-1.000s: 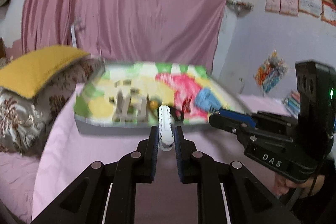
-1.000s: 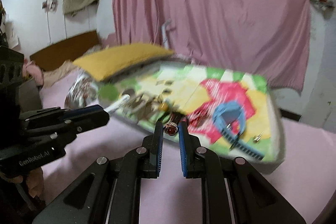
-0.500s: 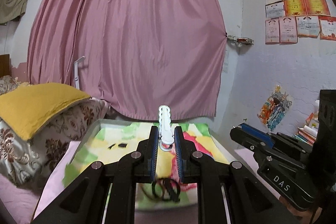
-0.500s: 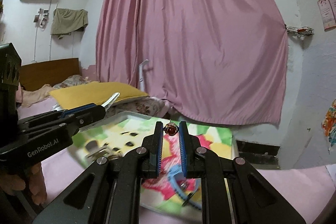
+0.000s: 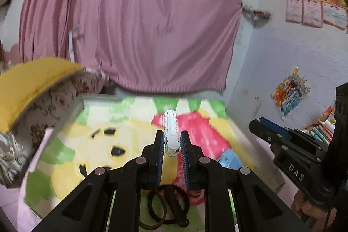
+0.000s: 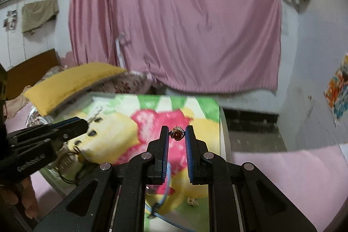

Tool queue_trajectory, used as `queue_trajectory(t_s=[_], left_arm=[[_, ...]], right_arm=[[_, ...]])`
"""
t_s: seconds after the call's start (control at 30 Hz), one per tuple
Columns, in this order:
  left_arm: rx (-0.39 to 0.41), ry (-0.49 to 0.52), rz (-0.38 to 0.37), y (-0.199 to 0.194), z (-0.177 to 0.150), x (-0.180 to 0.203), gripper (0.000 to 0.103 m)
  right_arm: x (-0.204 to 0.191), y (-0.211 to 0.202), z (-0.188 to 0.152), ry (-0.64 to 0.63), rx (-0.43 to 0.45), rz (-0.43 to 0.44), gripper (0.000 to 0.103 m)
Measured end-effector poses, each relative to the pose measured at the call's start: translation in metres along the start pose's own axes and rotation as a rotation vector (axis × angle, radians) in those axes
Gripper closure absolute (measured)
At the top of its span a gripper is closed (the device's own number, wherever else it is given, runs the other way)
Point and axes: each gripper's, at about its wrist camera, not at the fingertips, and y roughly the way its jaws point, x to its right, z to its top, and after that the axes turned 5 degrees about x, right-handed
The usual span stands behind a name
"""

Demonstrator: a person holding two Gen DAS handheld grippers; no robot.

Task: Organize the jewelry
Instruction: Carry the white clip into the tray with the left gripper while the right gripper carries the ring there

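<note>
left gripper (image 5: 171, 140): white clip (image 5: 171, 129) is clenched, long axis pointing far | right gripper (image 6: 176, 134): red ring (image 6: 176, 134) is clenched | tray (image 5: 65, 123) lies below both, near

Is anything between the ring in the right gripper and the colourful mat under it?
Nothing visible. The right gripper holds the ring in open air above the mat; the left gripper is off to the side.

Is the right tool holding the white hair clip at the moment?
No, the right tool grips a red-stone ring; the white clip sits in the left tool.
</note>
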Motion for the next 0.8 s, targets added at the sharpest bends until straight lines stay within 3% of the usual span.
queue_trajectory(t_s=[0.23,0.43,0.8], left_arm=[[-0.120,-0.001,-0.003,0.019,-0.012,-0.003,0.089],[-0.220,0.021,0.005,0.034,-0.021,0.000,0.089],[-0.264,0.040,0.009,0.038,-0.023,0.002,0.089]], right_arm=[[0.005,0.019,-0.013,0.015,-0.128,0.015,0.090],[0.008,0.030,-0.017,0.025,-0.186,0.033,0.090],[0.012,0.035,-0.020,0.062,-0.207,0.054,0.090]])
